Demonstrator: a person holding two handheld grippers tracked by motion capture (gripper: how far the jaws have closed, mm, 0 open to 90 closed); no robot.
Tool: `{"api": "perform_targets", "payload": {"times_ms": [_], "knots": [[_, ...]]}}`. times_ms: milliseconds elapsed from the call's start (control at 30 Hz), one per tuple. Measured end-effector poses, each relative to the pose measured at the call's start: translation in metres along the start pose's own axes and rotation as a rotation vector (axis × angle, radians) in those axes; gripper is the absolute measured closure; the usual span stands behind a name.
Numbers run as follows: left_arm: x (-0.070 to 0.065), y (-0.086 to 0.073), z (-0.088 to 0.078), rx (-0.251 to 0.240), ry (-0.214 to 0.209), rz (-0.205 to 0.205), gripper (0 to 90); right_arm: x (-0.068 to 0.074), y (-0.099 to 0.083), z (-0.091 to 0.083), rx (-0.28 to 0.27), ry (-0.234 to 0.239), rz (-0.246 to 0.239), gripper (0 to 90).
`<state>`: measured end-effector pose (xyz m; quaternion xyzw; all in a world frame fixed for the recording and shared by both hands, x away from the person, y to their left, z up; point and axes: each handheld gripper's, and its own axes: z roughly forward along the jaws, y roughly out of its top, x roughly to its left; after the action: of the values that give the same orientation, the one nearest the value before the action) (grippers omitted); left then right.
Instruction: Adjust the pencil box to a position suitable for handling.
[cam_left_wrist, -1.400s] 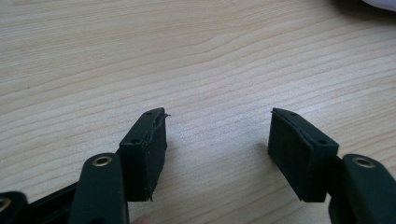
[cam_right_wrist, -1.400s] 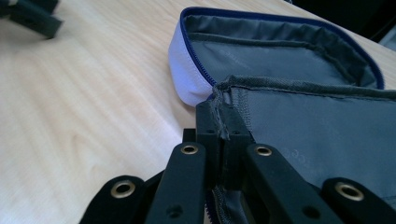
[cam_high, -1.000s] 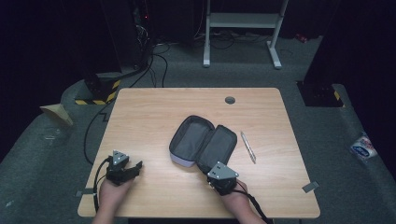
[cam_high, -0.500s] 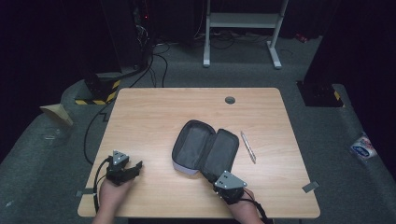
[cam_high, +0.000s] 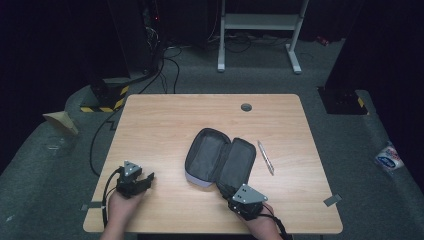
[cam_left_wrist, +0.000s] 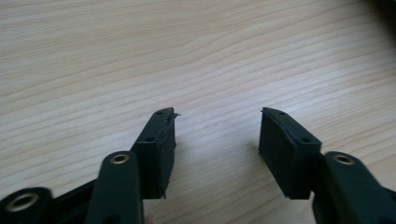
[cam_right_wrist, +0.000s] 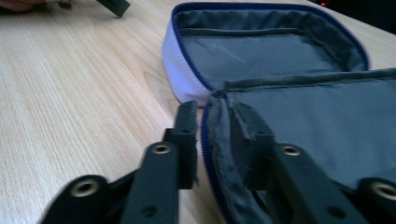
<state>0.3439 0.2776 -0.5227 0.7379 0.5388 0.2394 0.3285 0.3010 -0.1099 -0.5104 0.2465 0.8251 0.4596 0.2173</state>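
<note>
A grey pencil case (cam_high: 215, 157) with a blue zip lies unzipped and spread flat mid-table; both halves look bare inside (cam_right_wrist: 261, 51). My right gripper (cam_high: 223, 189) is at the near corner of its right half. Its jaws (cam_right_wrist: 217, 126) have just been opening and stand loosely on either side of the case's rim, one outside and one on the lining. My left gripper (cam_high: 146, 180) rests at the front left of the wooden table (cam_high: 165, 125). Its jaws (cam_left_wrist: 217, 130) have just been closing partway, and only bare wood lies between them.
A silver pen (cam_high: 265, 157) lies just right of the case. A round cable grommet (cam_high: 246, 107) sits near the far edge. Cables trail from both grippers toward the front edge. Dark floor, cables and a metal stand lie beyond the table.
My right gripper has drawn back toward the front edge and slightly right, and the case has shifted a little with it. The left hand has stayed put.
</note>
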Motion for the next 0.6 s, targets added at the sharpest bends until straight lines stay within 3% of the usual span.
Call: {"api": "perform_targets", "payload": {"times_ms": [67,100,167,233,300,333,467,600], "knots": [[-0.007,0.005,-0.001,-0.006,-0.022,0.003,48.3,-0.002,0.000,-0.008,-0.004,-0.016,-0.001,68.5],[-0.018,0.012,-0.004,-0.045,-0.053,0.018,48.3,-0.005,-0.002,-0.014,-0.010,-0.024,0.013,67.1],[-0.024,0.016,-0.006,-0.066,-0.064,0.025,48.2,-0.009,-0.004,-0.019,-0.006,-0.036,0.027,65.5],[-0.043,0.028,-0.007,-0.090,-0.074,0.044,48.1,-0.013,-0.007,-0.021,0.002,-0.050,0.042,63.1],[-0.049,0.032,-0.007,-0.098,-0.080,0.040,47.7,-0.014,-0.009,-0.021,0.006,-0.058,0.052,62.1],[-0.062,0.040,-0.006,-0.120,-0.113,0.051,46.7,-0.016,-0.011,-0.019,0.013,-0.062,0.073,60.2],[-0.077,0.048,-0.003,-0.148,-0.127,0.092,45.9,-0.014,-0.012,-0.016,0.027,-0.058,0.079,54.5],[-0.082,0.055,0.002,-0.170,-0.147,0.081,46.1,-0.009,-0.015,-0.014,0.059,-0.061,0.077,48.4]]}}
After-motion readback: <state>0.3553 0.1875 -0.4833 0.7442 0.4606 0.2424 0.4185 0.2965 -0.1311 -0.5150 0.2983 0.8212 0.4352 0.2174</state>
